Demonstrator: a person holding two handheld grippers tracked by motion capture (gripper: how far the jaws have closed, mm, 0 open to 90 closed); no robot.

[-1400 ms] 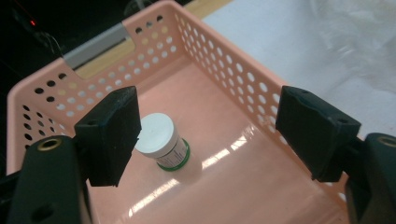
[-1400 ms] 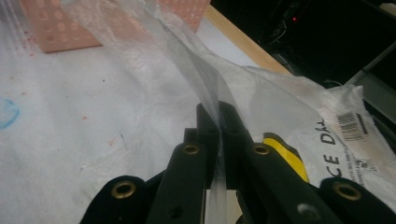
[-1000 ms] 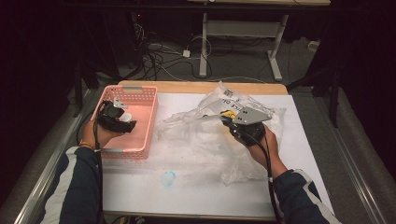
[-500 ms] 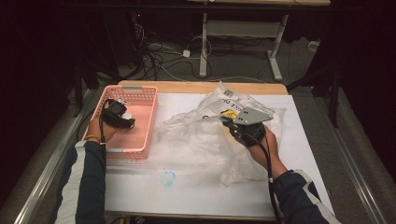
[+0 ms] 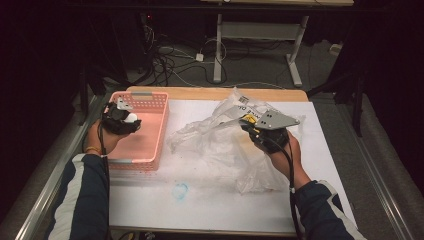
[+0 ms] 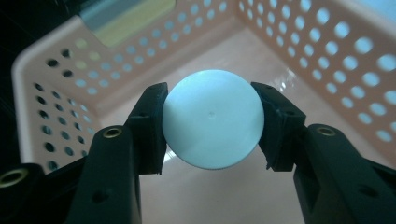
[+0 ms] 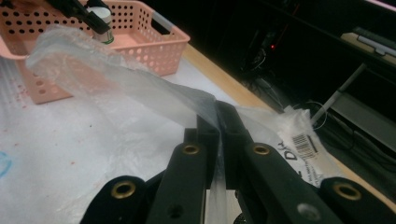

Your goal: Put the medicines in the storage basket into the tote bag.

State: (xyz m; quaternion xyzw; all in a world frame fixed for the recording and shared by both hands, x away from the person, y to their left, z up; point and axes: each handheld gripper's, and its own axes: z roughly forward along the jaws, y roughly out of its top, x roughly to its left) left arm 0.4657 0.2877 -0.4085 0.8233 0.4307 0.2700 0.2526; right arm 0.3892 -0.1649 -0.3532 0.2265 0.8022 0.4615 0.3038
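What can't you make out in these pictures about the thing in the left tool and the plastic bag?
- White round object, left gripper view: its round face hides whatever is behind it, so ball, cap or bottle is unclear; the high view shows it too small.
- Plastic bag: crumpled film hides any contents in the high view.
- Bag label, right gripper view: print cut off by a fold.
- Pink basket, high view: the left tool and hand cover part of the floor.

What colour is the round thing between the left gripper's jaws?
Pale bluish-white, a smooth round object; the left gripper view shows it best.
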